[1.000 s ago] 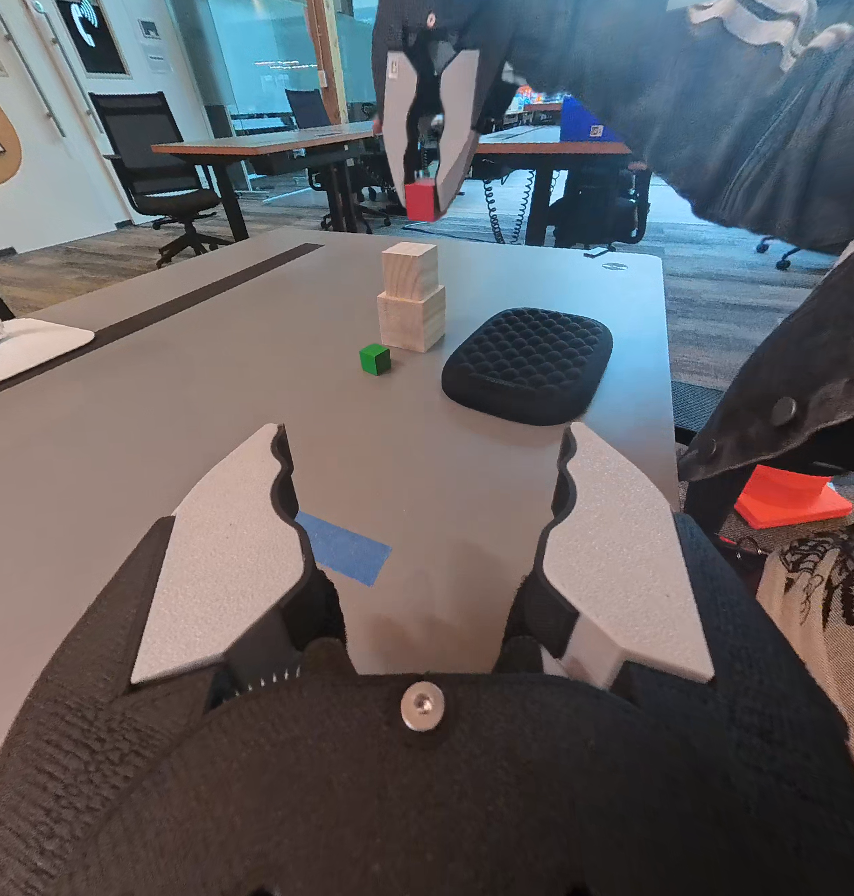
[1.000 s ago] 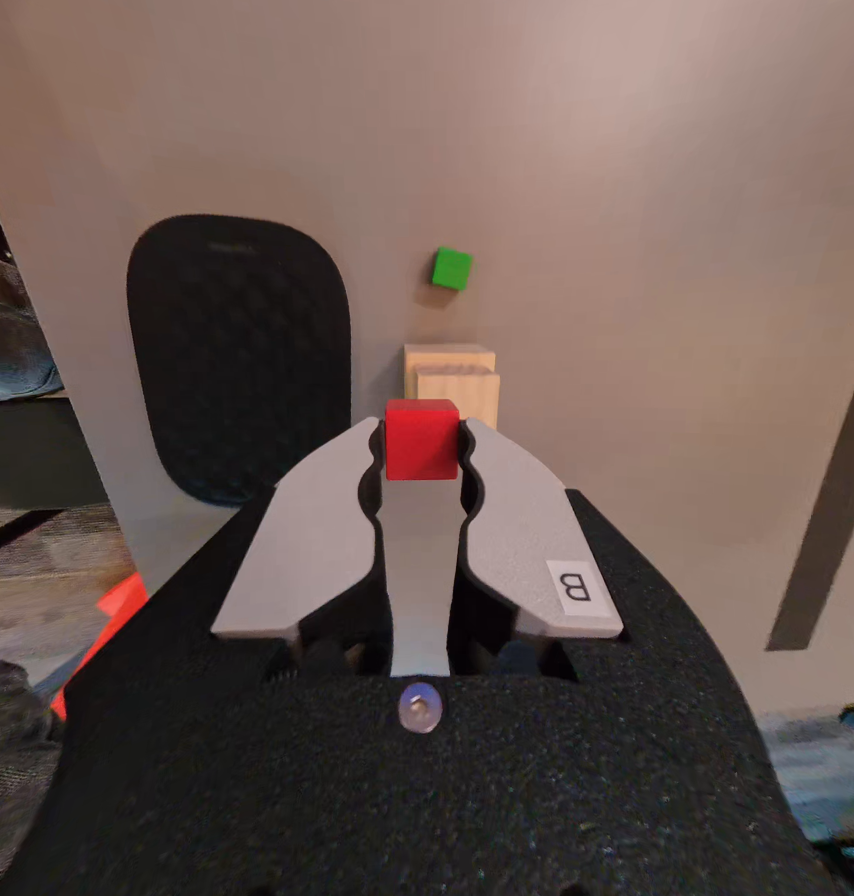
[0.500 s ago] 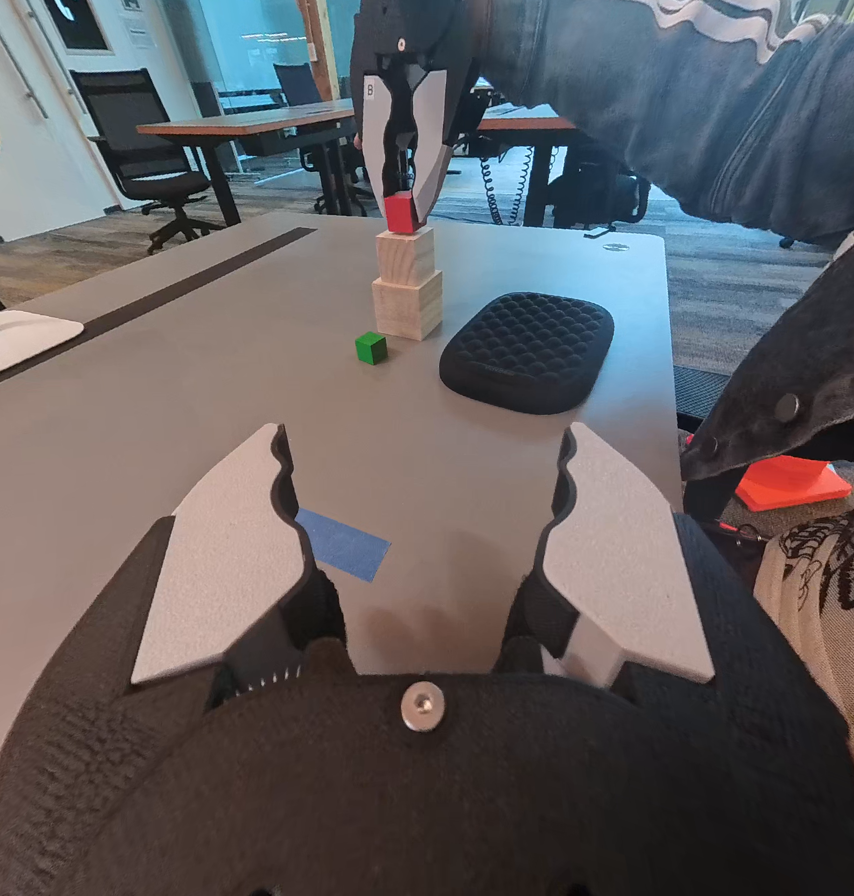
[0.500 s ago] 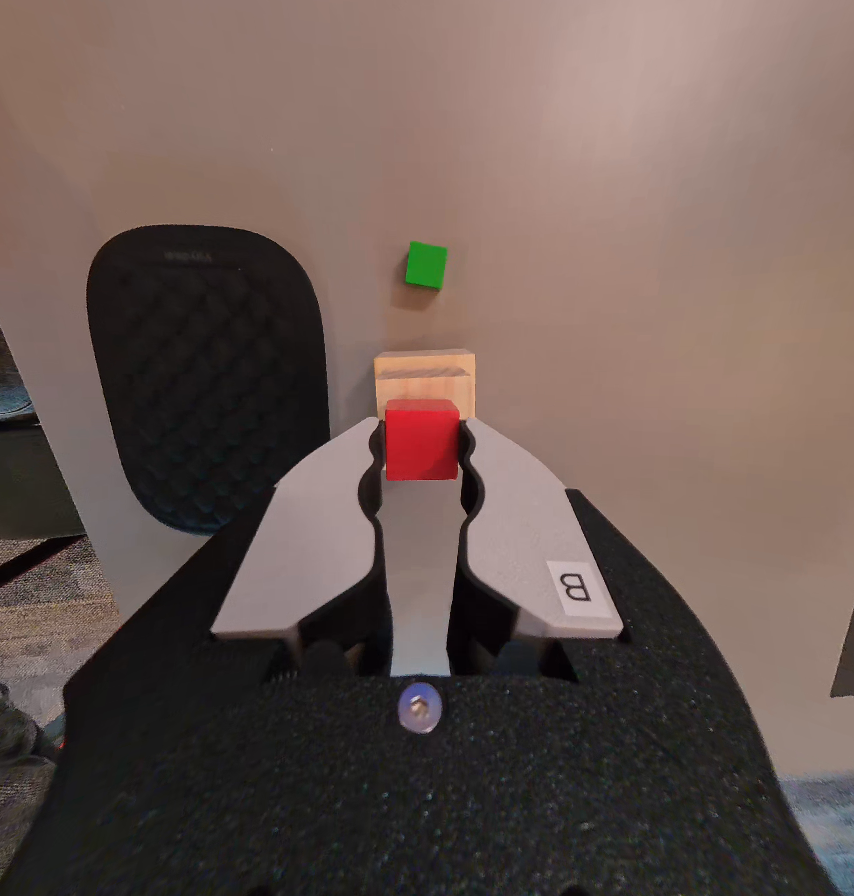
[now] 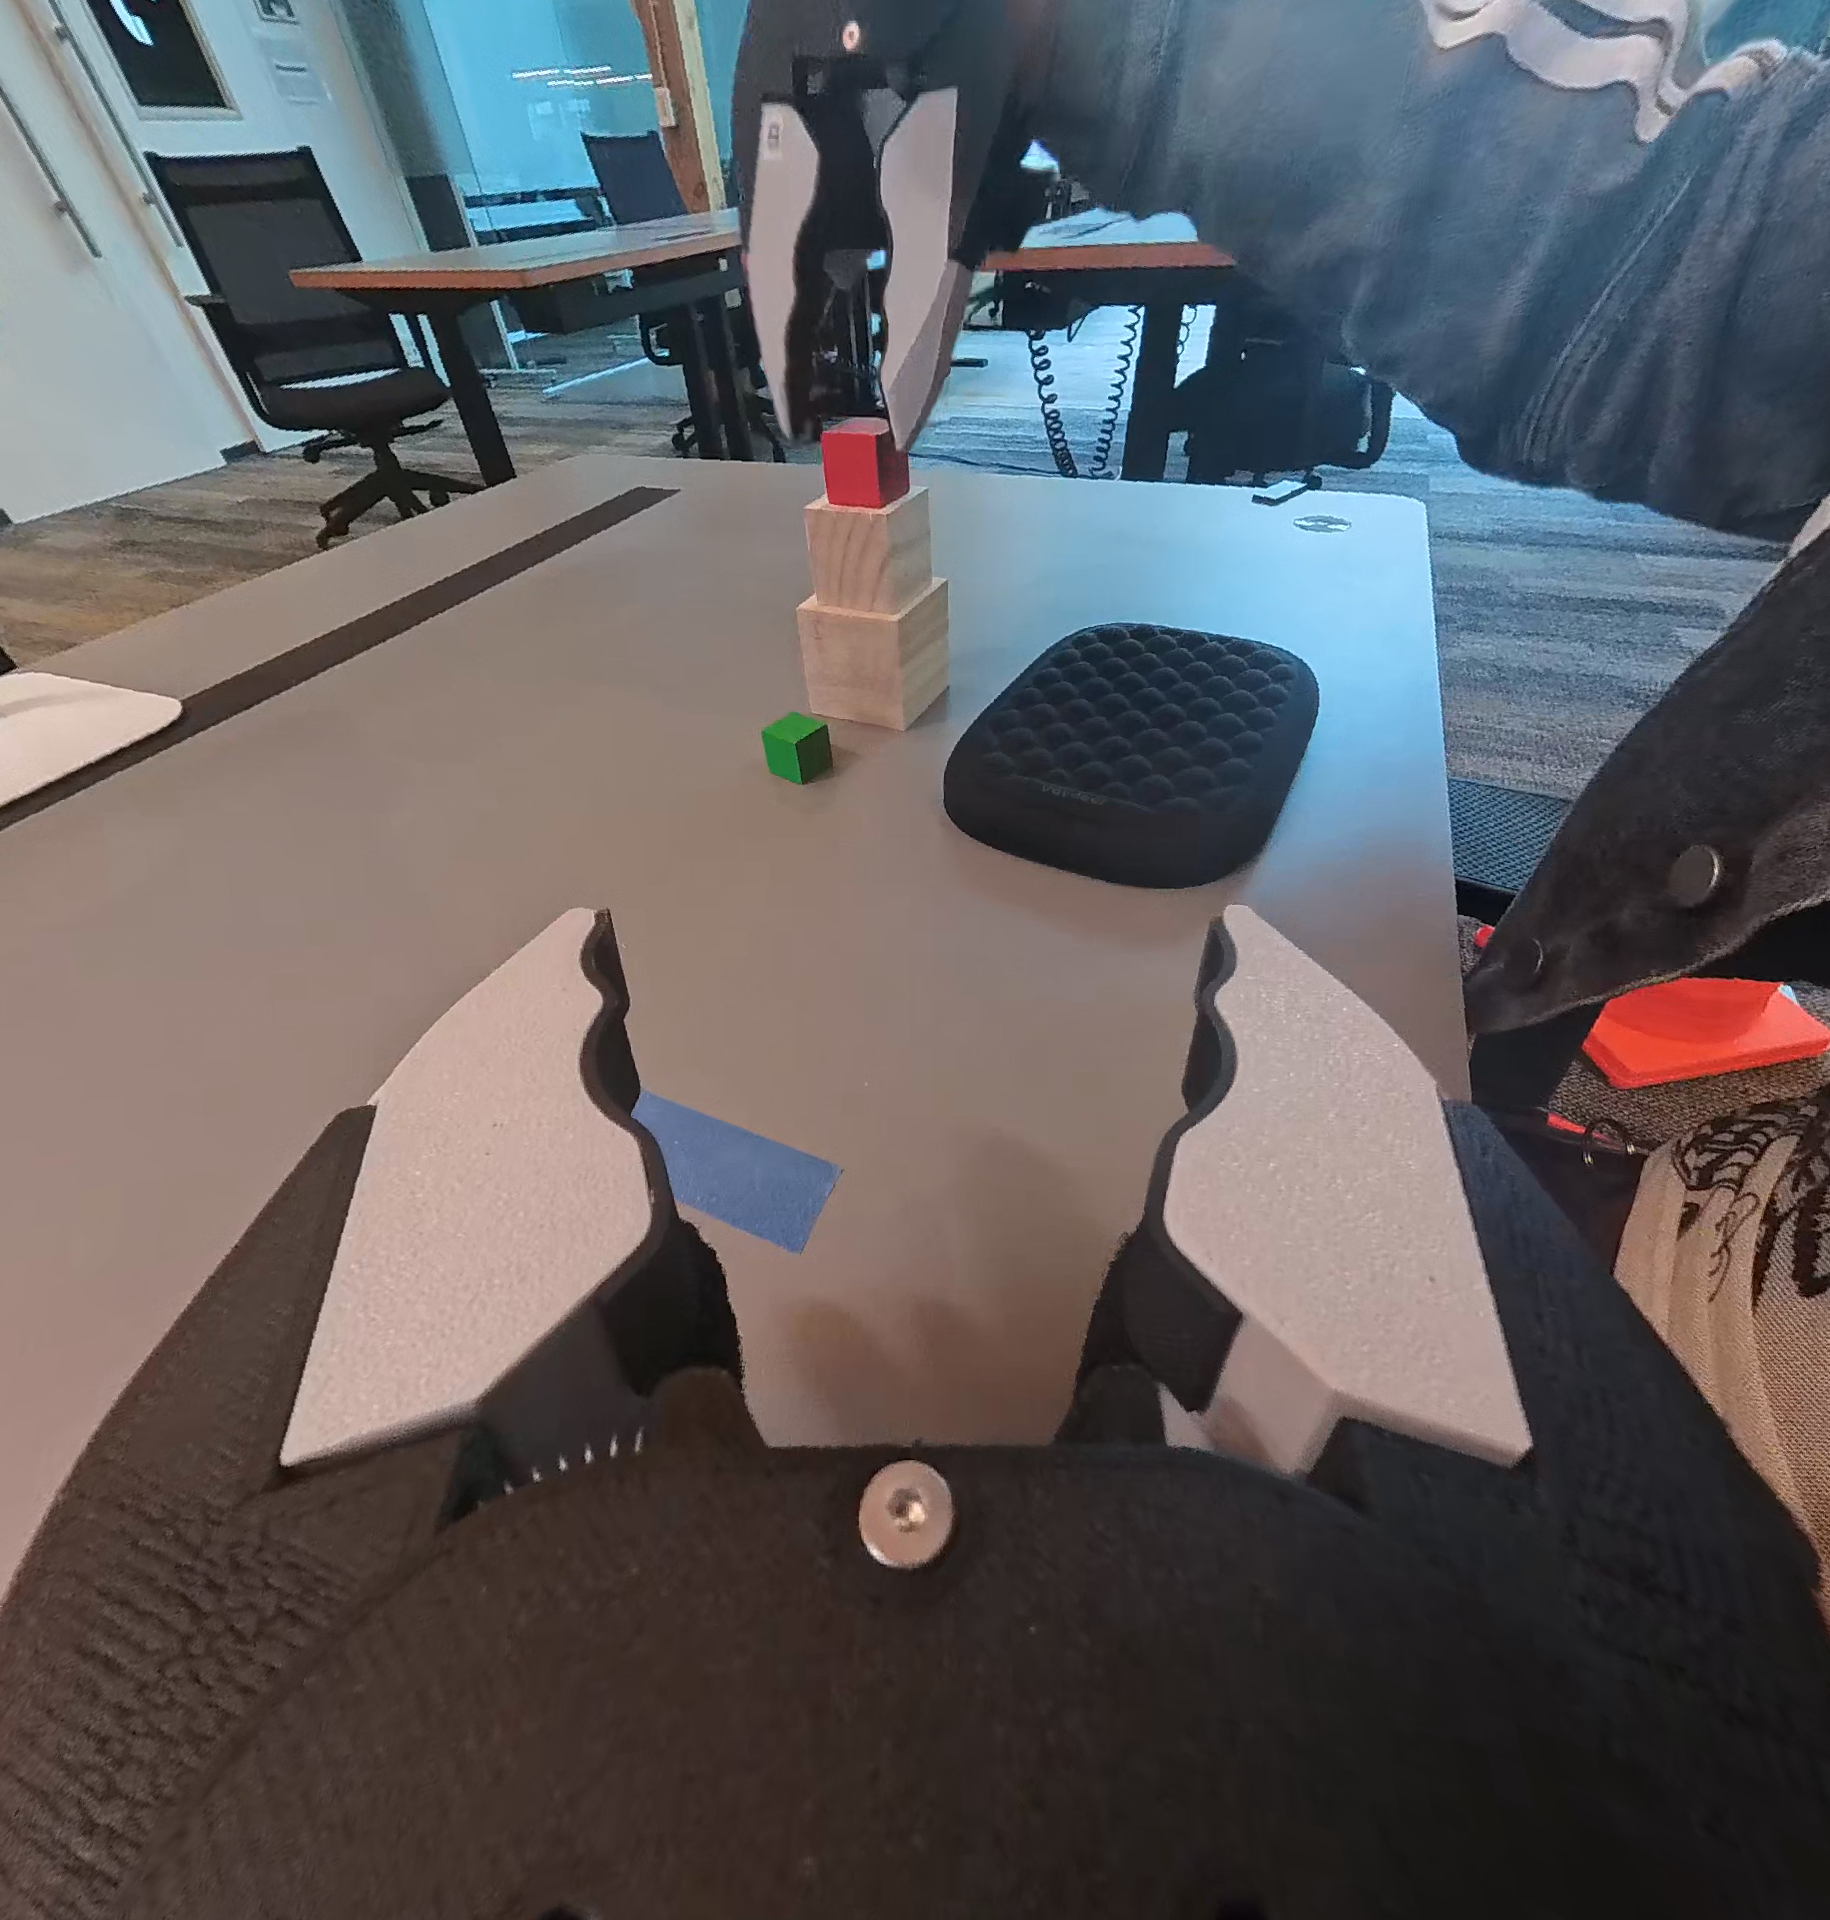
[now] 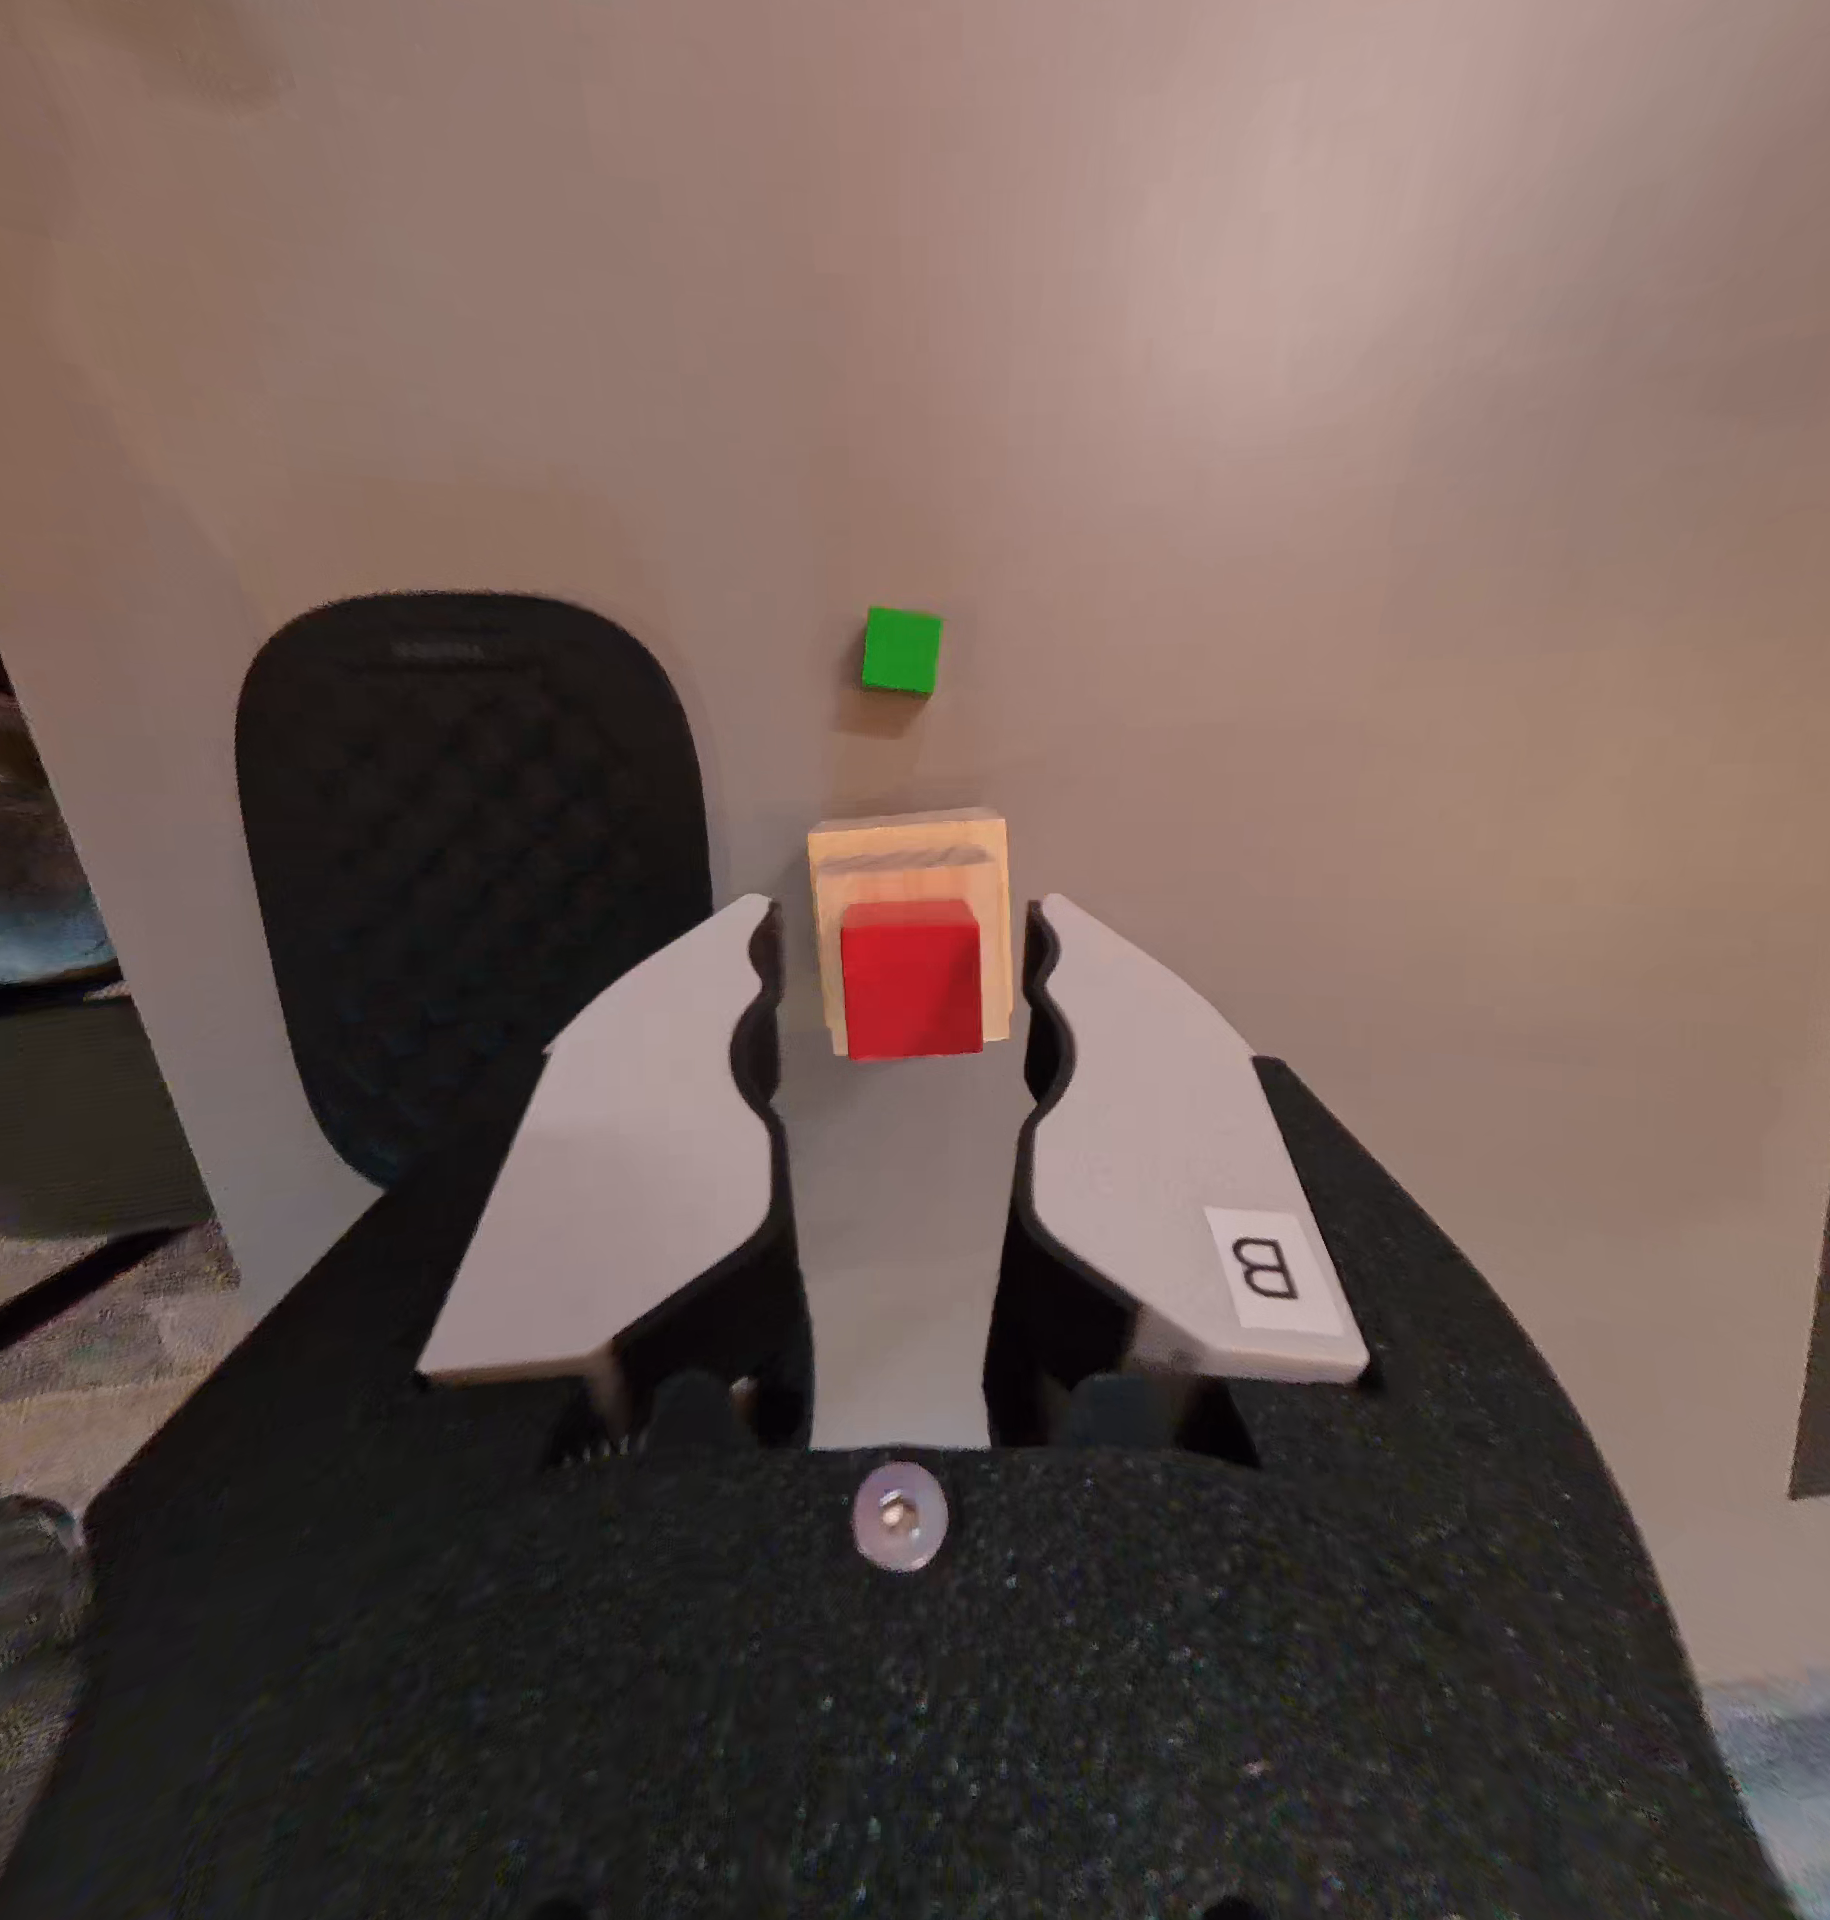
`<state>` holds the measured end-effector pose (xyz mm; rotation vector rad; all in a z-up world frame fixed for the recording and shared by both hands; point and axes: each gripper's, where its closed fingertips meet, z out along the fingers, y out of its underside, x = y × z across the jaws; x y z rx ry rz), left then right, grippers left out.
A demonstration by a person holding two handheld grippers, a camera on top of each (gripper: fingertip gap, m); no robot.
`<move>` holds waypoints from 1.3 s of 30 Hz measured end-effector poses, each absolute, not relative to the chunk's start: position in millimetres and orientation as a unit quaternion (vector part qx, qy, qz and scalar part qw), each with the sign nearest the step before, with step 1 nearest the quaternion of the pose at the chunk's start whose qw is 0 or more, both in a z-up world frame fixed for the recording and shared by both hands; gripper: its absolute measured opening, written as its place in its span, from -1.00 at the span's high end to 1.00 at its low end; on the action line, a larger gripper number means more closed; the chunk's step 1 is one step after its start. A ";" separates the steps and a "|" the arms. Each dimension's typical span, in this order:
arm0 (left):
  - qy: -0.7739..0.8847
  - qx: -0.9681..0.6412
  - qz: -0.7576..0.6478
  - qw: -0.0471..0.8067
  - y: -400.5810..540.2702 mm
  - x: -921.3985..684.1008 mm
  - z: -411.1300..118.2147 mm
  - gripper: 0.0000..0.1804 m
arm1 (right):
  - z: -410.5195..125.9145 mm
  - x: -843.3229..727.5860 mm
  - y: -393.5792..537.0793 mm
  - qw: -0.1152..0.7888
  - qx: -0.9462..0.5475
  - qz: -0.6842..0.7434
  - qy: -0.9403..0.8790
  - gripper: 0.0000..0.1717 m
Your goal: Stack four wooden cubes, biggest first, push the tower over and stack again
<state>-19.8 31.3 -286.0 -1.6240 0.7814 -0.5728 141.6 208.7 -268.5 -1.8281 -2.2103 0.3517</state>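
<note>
The red cube (image 6: pixel 911 979) sits on top of two stacked wooden cubes (image 5: pixel 869 613) on the gray table (image 5: pixel 371 831). The right gripper (image 6: pixel 900 966) hangs above it, fingers apart, clear of its sides. The green cube (image 5: pixel 796 746) waits beside the tower. The left gripper (image 5: pixel 906 997) hovers wide open, holding nothing.

The left gripper (image 5: pixel 906 997) is showing a rough black textured body with a silver screw (image 5: pixel 905 1525) sitting at its centre, and two pale grey fingers (image 5: pixel 495 1164) with wavy black inner edges. The right gripper (image 6: pixel 900 966) is wearing the same black shell, screw (image 6: pixel 898 1529) and grey fingers (image 6: pixel 641 1143), with a white sticker (image 6: pixel 1272 1270) at 4 o'clock. A dark denim sleeve (image 5: pixel 1462 229) is covering the arm at 1 o'clock.
</note>
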 end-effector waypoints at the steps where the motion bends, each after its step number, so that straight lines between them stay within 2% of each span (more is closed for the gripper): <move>1: 0.335 -0.696 -0.246 0.586 31.6 -19.7 -285.8 -0.15 | -265.5 136.6 208.8 0.135 -0.635 0.114 -0.752 0.43; 4: 0.334 -0.694 -0.249 0.587 32.0 -18.6 -285.6 -0.15 | -263.5 118.6 209.1 0.153 -0.652 0.064 -0.740 0.31; 6: 0.335 -0.693 -0.250 0.588 31.9 -17.3 -285.1 -0.15 | -270.3 103.6 205.7 0.144 -0.658 0.042 -0.738 0.32; 11: 0.337 -0.688 -0.254 0.591 30.0 -15.3 -283.5 -0.15 | -315.8 85.6 197.7 0.054 -0.660 -0.011 -0.749 0.37; 19: 0.336 -0.685 -0.255 0.594 30.4 -17.7 -281.7 -0.15 | -364.6 91.0 206.2 -0.026 -0.662 -0.064 -0.746 0.51; 24: 0.335 -0.686 -0.254 0.594 31.3 -18.7 -282.1 -0.15 | -369.5 90.9 203.4 -0.037 -0.655 -0.058 -0.753 0.75; 32: 0.338 -0.688 -0.250 0.591 31.3 -18.0 -283.2 -0.15 | -350.2 91.1 197.2 -0.036 -0.644 -0.049 -0.763 0.75; 39: 0.342 -0.688 -0.248 0.590 31.3 -16.1 -284.1 -0.16 | -259.4 105.8 195.9 0.024 -0.625 -0.016 -0.780 0.75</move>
